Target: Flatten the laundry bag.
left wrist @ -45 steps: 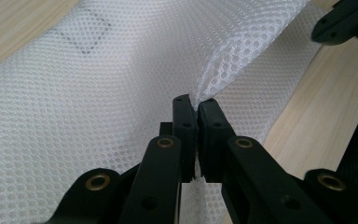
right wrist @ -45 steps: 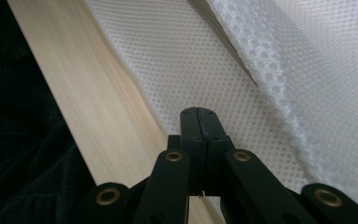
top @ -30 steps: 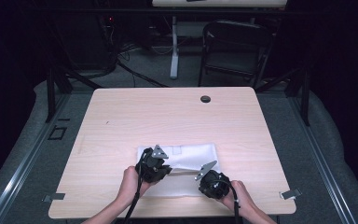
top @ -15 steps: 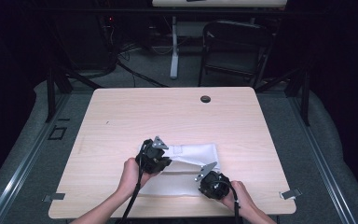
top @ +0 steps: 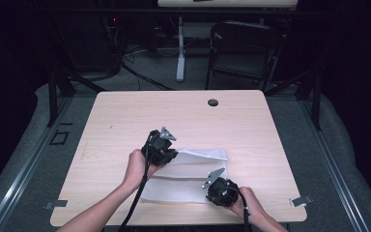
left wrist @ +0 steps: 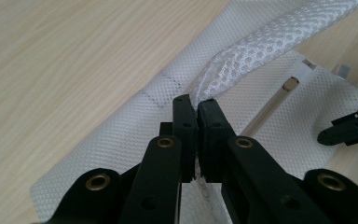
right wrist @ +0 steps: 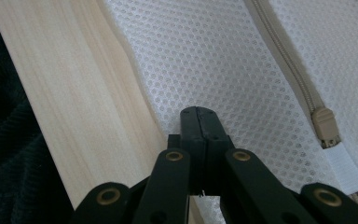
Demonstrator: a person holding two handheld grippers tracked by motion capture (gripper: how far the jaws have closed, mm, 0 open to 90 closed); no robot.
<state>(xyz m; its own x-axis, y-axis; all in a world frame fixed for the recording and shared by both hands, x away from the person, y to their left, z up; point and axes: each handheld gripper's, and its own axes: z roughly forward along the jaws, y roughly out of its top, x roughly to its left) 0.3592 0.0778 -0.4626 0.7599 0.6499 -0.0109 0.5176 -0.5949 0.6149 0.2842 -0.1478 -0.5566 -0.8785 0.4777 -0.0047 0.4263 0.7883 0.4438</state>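
Already the white mesh zippered laundry bag [top: 193, 179] lies flat near the front edge of the pale wooden table [top: 125, 116], partly folded: left gripper [left wrist: 196, 105] pinches a lifted fold, right gripper [right wrist: 199, 114] clamps its near edge; flattening remains.

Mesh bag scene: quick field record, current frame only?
item: white mesh bag, lying on the table
zipper: beige, pull at the white end tab
left gripper: shut on a pinched fold of mesh, lifted off the table
right gripper: jaws shut, tips at the mesh near the bag's edge; a grip on it cannot be told
hands: one on each gripper, entering from the bottom of the high view
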